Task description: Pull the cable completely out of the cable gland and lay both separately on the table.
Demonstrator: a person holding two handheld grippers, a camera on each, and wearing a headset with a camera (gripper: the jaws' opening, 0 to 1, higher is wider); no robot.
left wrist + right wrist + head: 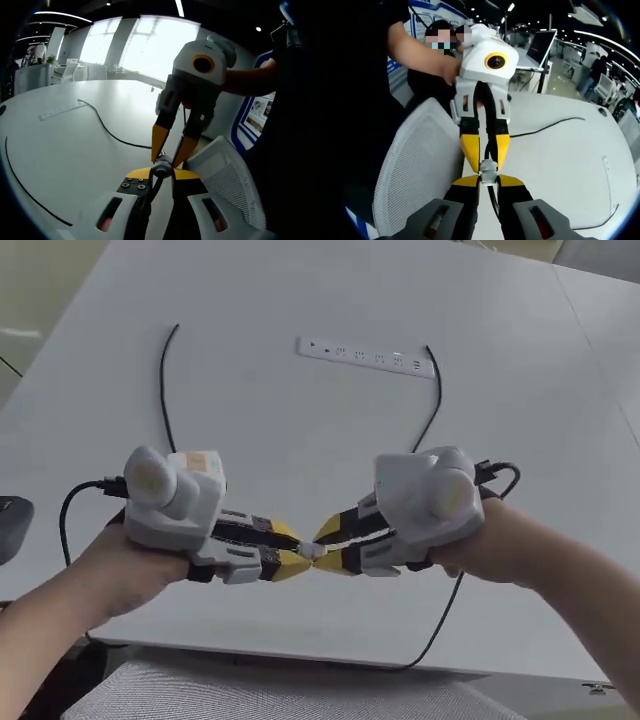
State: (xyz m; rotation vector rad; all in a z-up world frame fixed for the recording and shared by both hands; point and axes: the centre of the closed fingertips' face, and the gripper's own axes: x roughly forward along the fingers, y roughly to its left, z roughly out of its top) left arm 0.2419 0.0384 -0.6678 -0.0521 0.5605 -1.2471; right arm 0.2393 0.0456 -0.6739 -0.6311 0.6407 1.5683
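Left gripper (293, 558) and right gripper (330, 543) meet tip to tip above the near edge of the flat white table (300, 420). Both are clenched on the small pale cable gland (313, 552). The thin black cable (493, 197) is threaded through it. Beyond lies a long white power strip (366, 356).

Small grey-white gland (315, 551) held in the air over the table's (300, 410) near edge, at 6 o'clock in the head view; thin black cable (493, 196) threaded through it.
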